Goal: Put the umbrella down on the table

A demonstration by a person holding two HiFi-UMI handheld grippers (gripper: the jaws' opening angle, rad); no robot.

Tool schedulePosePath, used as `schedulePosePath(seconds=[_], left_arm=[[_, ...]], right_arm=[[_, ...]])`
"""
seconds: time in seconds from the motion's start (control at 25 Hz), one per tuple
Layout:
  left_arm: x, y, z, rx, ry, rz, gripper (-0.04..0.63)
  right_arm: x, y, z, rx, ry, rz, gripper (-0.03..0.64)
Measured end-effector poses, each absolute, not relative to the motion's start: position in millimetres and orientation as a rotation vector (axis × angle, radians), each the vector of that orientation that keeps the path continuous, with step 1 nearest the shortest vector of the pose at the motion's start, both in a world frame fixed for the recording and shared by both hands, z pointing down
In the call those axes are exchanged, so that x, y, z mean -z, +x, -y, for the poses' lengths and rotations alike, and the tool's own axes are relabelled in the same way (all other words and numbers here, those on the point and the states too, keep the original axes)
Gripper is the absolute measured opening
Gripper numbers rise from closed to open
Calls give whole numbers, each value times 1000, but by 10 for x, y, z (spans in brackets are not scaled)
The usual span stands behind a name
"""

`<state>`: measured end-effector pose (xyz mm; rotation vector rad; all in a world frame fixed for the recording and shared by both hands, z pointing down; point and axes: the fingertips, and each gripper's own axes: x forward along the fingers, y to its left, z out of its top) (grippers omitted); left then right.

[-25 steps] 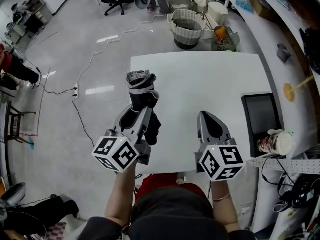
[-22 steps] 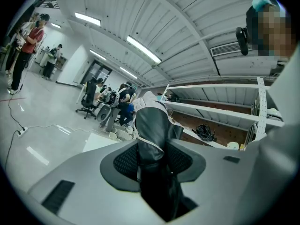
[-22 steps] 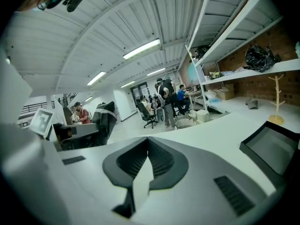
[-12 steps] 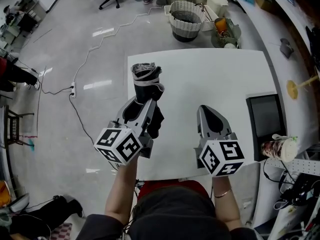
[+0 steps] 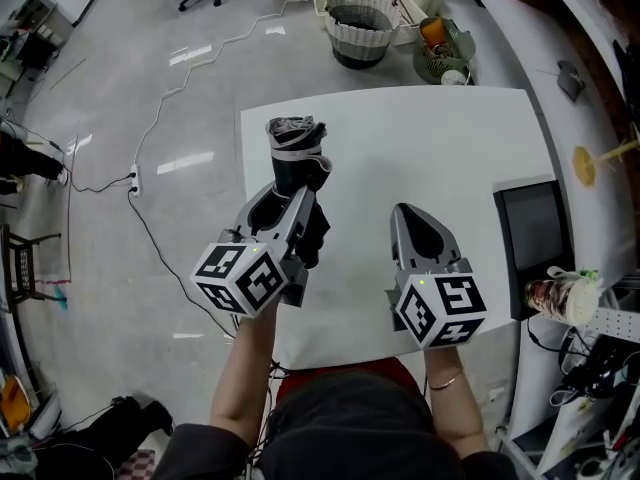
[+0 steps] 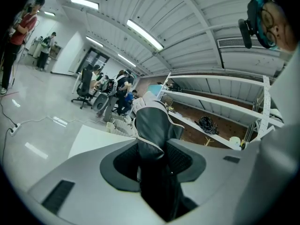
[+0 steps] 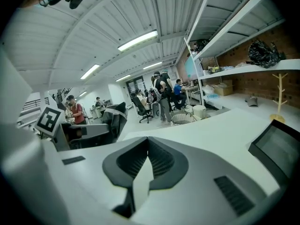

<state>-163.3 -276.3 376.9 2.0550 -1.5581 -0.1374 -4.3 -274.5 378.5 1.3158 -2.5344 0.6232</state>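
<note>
Pinching the folded umbrella point(image 5: 296, 158) across its middle, my left hand-held gripper point(image 5: 288, 200) holds it over the left part of the tabletop point(image 5: 430, 138), long axis running ahead along the jaws. It is black with pale trim, loosely bundled. My right hand-held gripper point(image 5: 408, 214), just beside it, is pressed together and empty.

**Our Three Viewpoints**

From the head we look steeply down on the table point(image 5: 450, 138), mid-frame. Each gripper camera sits close behind its jaws, facing nearly level (wide-angle, edges bent). All share the tabletop; the right gripper view's left side catches the left gripper point(image 7: 101, 131).
</note>
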Motion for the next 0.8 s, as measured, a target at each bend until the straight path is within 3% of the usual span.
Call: schedulePosePath(seconds=[0.8], left_arm=[[-4445,-1543,3279,-20,1986,1475,161]], right_arm=[[-4297,-252,3095,-708,1277,2419,19]])
